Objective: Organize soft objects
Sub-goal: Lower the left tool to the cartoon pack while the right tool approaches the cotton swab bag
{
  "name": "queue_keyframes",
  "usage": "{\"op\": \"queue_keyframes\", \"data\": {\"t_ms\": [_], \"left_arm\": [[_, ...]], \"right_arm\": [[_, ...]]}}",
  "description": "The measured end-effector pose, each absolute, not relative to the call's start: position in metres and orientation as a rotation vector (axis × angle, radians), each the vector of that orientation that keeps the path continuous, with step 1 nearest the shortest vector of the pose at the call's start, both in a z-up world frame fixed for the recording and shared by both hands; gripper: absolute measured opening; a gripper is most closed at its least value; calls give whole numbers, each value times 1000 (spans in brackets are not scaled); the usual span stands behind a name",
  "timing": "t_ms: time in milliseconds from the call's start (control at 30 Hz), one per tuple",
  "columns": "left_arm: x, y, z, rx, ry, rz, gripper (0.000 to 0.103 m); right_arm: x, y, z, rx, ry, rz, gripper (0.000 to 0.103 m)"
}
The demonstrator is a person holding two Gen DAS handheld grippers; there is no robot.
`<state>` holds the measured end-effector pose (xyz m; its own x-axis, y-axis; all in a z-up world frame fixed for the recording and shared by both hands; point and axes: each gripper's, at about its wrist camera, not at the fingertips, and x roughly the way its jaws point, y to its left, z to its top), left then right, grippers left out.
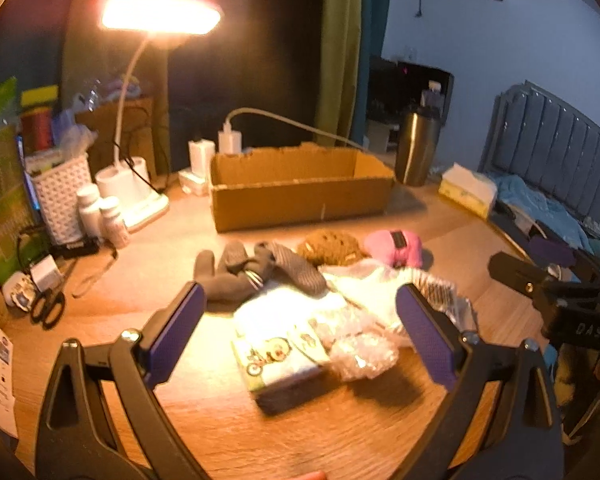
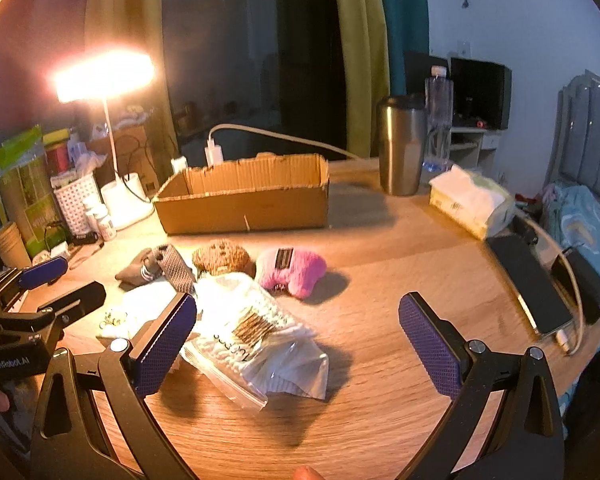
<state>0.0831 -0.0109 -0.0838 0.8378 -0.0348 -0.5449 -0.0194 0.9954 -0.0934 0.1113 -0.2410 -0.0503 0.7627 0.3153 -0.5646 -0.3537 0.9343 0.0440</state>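
Soft items [image 2: 260, 332] clustered on wooden table [image 2: 380, 360], lamp-lit [image 1: 160, 12].

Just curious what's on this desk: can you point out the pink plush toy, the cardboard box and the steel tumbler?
pink plush toy [image 2: 296, 274]: right wrist view, on its fuzzy body.
cardboard box [image 2: 244, 210]: right wrist view, on its front wall.
steel tumbler [image 2: 400, 148]: right wrist view, on its side.

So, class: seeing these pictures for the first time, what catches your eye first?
The glaring white desk lamp blazes at the table's far left. Behind the soft things sits an open brown cardboard box; in front of it a fluffy pink plush toy stands out on the wooden table.
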Motion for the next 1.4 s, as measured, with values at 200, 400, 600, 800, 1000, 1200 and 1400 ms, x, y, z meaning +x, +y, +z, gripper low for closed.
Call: {"op": "queue_keyframes", "data": {"t_ms": [200, 400, 600, 800, 1000, 1200, 1400], "left_arm": [[100, -17, -106, -83, 671, -21, 96], [107, 2, -118, -87, 718, 21, 96], [112, 11, -137, -73, 806, 15, 96], [122, -2, -144, -23, 843, 5, 96], [127, -1, -149, -28, 877, 12, 96], [122, 0, -149, -40, 882, -13, 77], [117, 0, -144, -49, 854, -25, 77]], "right_arm": [[124, -235, -66, -70, 659, 376, 103], [138, -227, -80, -70, 708, 385, 103], [148, -217, -93, -77, 758, 393, 103], [155, -213, -101, -87, 801, 397, 103], [155, -206, -103, -114, 801, 412, 95], [151, -193, -101, -189, 785, 428, 76], [147, -195, -93, -193, 755, 415, 51]]}}
